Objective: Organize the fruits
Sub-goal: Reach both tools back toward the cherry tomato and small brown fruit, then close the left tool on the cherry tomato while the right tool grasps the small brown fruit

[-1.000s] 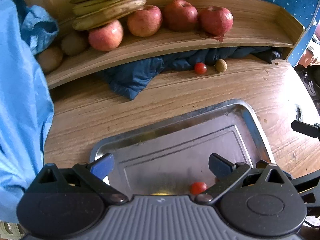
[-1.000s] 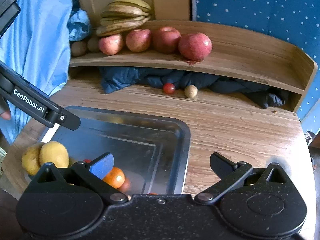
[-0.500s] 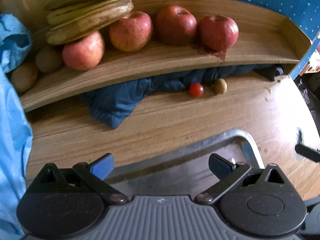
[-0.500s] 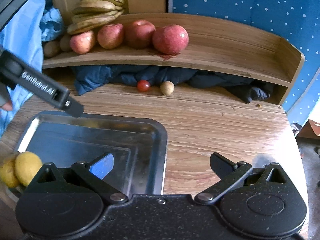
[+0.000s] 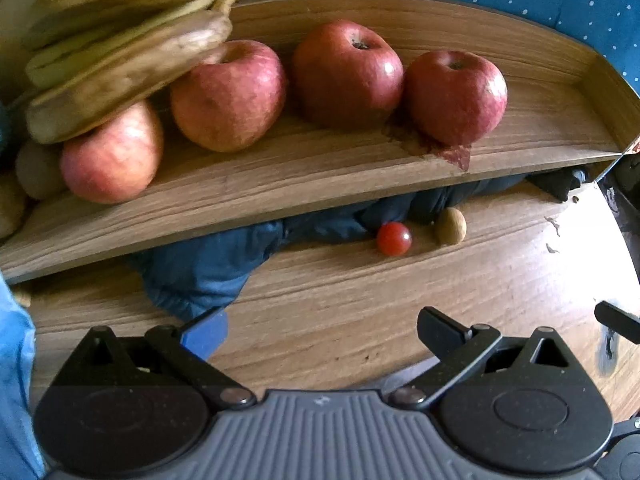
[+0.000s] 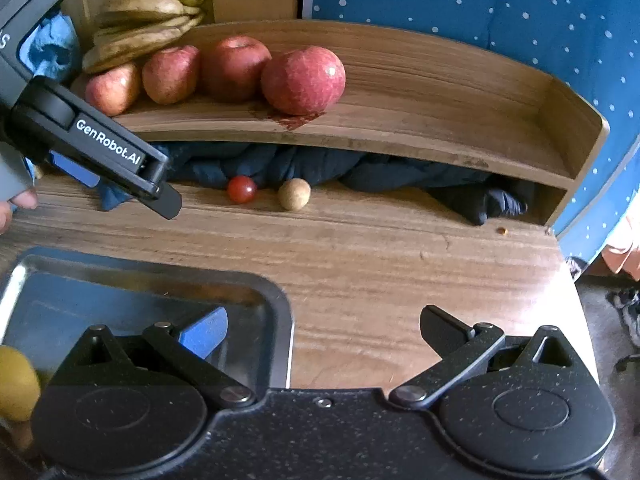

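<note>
Several red apples (image 5: 346,74) and a bunch of bananas (image 5: 120,36) lie on a curved wooden shelf (image 5: 312,172). Below it, on the wooden table, a cherry tomato (image 5: 394,239) and a small tan fruit (image 5: 451,226) rest beside a dark blue cloth (image 5: 208,264). My left gripper (image 5: 320,330) is open and empty, low over the table, facing the tomato. My right gripper (image 6: 322,330) is open and empty, over the right rim of the metal tray (image 6: 276,300). The left gripper (image 6: 120,164) shows in the right wrist view, left of the tomato (image 6: 241,189) and tan fruit (image 6: 294,194).
A yellow fruit (image 6: 16,384) lies at the tray's left end. A light blue sheet (image 5: 16,380) hangs at the left. A dotted blue panel (image 6: 500,12) stands behind the shelf. Bare table (image 6: 400,256) lies between tray and shelf; the shelf's right half (image 6: 460,120) holds nothing.
My left gripper has moved forward off the tray toward the shelf and the tomato. The right gripper has shifted right and forward, so less of the tray shows. Both stay open.
</note>
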Motion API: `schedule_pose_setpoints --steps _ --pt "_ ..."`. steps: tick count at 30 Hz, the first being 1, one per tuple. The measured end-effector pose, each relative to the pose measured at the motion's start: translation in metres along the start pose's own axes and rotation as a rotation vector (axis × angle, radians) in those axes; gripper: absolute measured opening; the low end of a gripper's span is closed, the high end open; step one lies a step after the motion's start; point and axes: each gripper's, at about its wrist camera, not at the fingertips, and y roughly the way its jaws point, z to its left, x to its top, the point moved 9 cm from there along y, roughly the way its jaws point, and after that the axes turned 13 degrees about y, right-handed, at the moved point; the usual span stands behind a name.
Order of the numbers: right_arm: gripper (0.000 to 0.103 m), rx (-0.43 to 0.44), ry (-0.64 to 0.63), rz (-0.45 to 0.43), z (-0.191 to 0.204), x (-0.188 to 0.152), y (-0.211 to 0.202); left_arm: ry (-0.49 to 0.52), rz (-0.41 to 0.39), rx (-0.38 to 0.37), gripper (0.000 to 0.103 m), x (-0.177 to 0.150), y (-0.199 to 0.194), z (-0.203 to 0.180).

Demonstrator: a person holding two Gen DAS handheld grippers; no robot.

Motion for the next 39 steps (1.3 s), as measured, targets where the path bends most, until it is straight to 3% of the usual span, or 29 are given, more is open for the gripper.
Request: schedule_pose_setpoints --steps 13,32,39 --pt "0.102 -0.017 -0.125 -0.022 0.007 0.028 0.031 -0.034 -0.008 -0.073 0.103 0.024 0.027 -0.004" --pt "0.098 -0.065 -0.181 -0.049 0.017 0.045 0.052 -0.1 -0.051 -0.146 0.102 0.038 0.037 0.014" --pt "0.092 -0.059 -0.191 -0.045 0.018 0.048 0.058 -0.112 -0.072 -0.181 0.094 0.028 0.039 0.018"
